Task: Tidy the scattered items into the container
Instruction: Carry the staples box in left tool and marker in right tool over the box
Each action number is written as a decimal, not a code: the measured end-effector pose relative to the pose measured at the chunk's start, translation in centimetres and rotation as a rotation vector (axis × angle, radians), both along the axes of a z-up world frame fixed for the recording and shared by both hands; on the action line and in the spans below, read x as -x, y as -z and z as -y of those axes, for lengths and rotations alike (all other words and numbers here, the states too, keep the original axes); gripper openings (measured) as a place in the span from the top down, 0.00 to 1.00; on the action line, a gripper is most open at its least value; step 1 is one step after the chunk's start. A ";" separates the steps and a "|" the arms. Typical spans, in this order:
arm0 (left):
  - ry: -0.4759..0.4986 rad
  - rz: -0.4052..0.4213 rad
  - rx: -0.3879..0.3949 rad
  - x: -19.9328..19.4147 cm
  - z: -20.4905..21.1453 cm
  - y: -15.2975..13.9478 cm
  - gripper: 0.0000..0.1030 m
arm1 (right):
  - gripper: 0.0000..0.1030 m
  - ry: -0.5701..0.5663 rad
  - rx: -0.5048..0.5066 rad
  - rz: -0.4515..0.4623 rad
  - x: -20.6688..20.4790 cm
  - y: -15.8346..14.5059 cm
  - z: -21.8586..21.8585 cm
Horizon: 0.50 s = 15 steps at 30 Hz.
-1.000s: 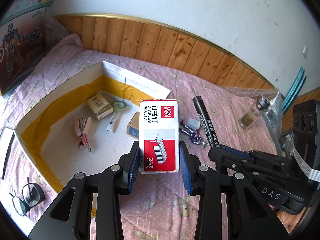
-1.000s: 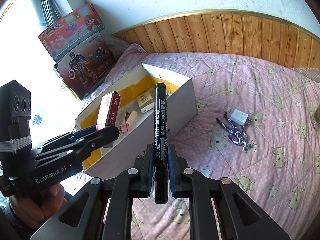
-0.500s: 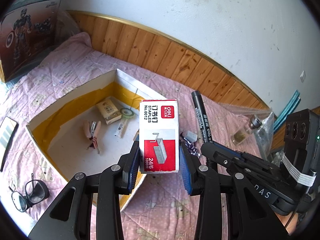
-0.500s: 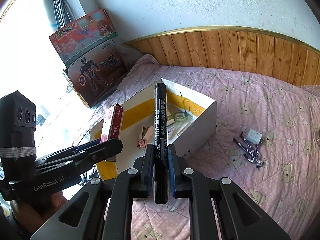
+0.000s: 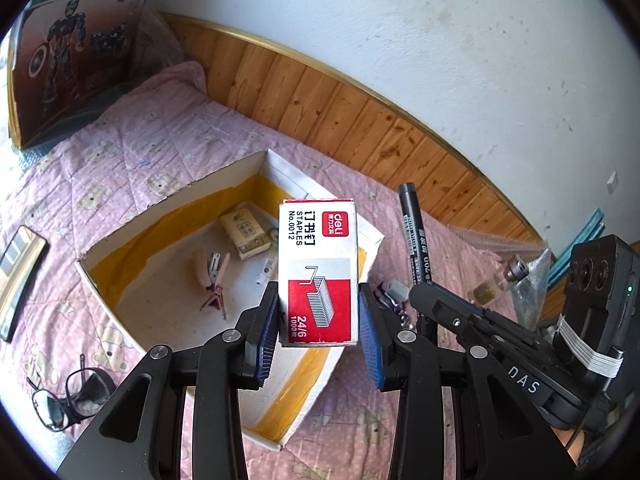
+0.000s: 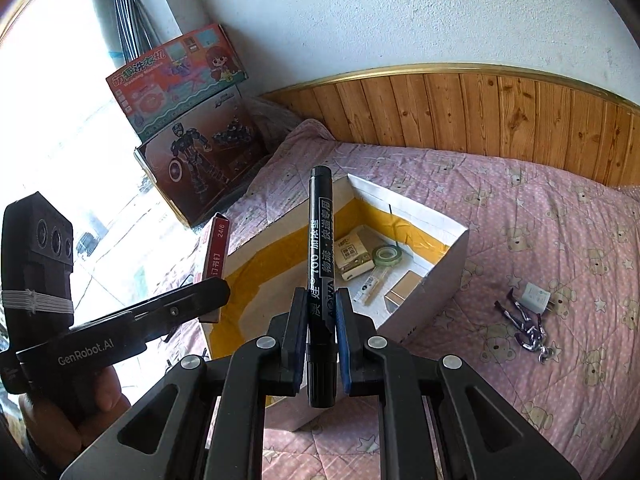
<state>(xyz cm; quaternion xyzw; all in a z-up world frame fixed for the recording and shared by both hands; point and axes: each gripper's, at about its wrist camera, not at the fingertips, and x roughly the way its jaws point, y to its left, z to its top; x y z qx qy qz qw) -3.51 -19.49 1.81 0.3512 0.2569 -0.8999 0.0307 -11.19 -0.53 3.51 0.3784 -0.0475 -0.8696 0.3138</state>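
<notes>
My left gripper [image 5: 318, 320] is shut on a red and white staples box [image 5: 318, 272], held upright above the near corner of the white cardboard container [image 5: 172, 200] with yellow tape inside. My right gripper [image 6: 322, 320] is shut on a black marker [image 6: 320, 240] that points up and forward over the container's near wall [image 6: 440, 280]. In the container lie a beige packet [image 6: 352, 256], a tape roll [image 6: 386, 256], a small tube and a pink clip [image 5: 210, 276]. A white plug with a purple key chain [image 6: 528, 316] lies on the pink quilt to the right.
Glasses [image 5: 68, 396] and a phone [image 5: 16, 268] lie on the quilt left of the container. Toy boxes [image 6: 192, 120] lean at the bed's far left corner. A small glass bottle [image 5: 500, 280] and a plastic bag sit at the right. Wooden panelling runs behind the bed.
Both grippers have travelled left and slightly up with their loads, so the container now sits under and just ahead of them. Neither grip has changed.
</notes>
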 end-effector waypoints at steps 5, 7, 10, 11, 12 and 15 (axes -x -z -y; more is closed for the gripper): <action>0.000 0.028 0.002 0.5 0.5 0.9 0.63 | 0.86 -0.001 -0.005 -0.001 0.6 0.5 1.0; -0.003 0.043 0.005 0.6 0.8 1.4 0.63 | 0.86 -0.003 -0.006 -0.001 0.9 0.7 1.5; -0.010 0.067 0.005 0.8 1.1 2.1 0.63 | 0.86 -0.007 -0.014 0.002 1.3 1.2 2.2; -0.011 0.074 0.005 0.9 1.3 2.3 0.63 | 0.86 -0.009 -0.018 0.005 1.3 1.4 2.5; -0.013 0.084 0.005 0.9 1.4 2.6 0.63 | 0.86 -0.010 -0.022 0.007 1.5 1.6 2.7; -0.009 0.110 0.011 1.2 1.4 3.3 0.63 | 0.86 -0.016 -0.035 0.012 1.7 2.3 3.4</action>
